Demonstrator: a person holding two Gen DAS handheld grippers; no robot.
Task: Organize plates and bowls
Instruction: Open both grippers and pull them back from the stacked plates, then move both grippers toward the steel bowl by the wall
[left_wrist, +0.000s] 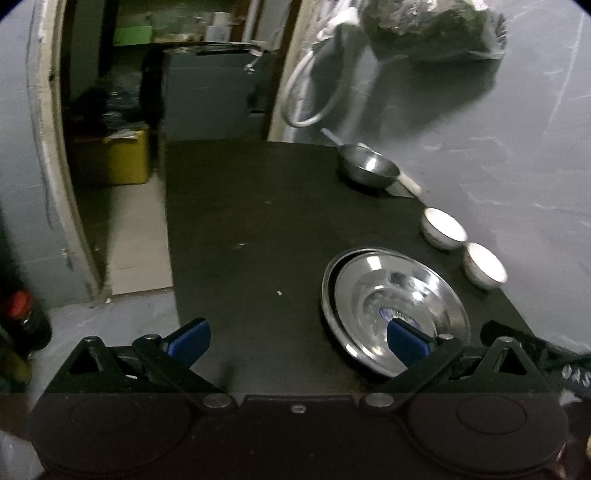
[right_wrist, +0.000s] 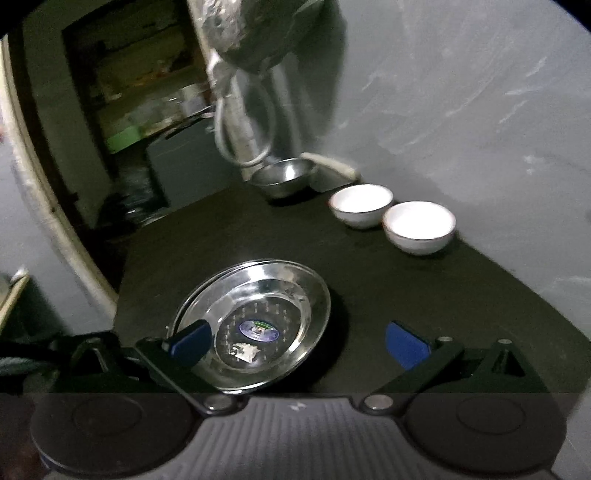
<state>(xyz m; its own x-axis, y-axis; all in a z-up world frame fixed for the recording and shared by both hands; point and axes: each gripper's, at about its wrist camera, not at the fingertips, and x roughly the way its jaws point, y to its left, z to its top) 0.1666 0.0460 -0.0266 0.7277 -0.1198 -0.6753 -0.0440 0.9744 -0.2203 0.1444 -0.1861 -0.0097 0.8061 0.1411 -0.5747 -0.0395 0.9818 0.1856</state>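
Dim room: grey wall (left_wrist: 480, 122), black table (left_wrist: 258, 229), open doorway (left_wrist: 122, 110).

Your left gripper (left_wrist: 297, 341) and right gripper (right_wrist: 297, 341) each carry 2 blue-padded fingers on black linkages with silver pivot screws.

Left hand-held gripper (left_wrist: 297, 343) and right hand-held gripper (right_wrist: 297, 341) both hold their 2 fingers spread wide.

Tabletop (left_wrist: 258, 221) is recorded as black. Stacked plates (right_wrist: 273, 280) are noted as shiny silver, with a blue-and-green oval sticker (right_wrist: 258, 329) at centre. Two small bowls (right_wrist: 361, 204) (right_wrist: 419, 226) are white. Gripper finger pads (left_wrist: 190, 341) are blue. Wall (left_wrist: 517, 110) is grey.
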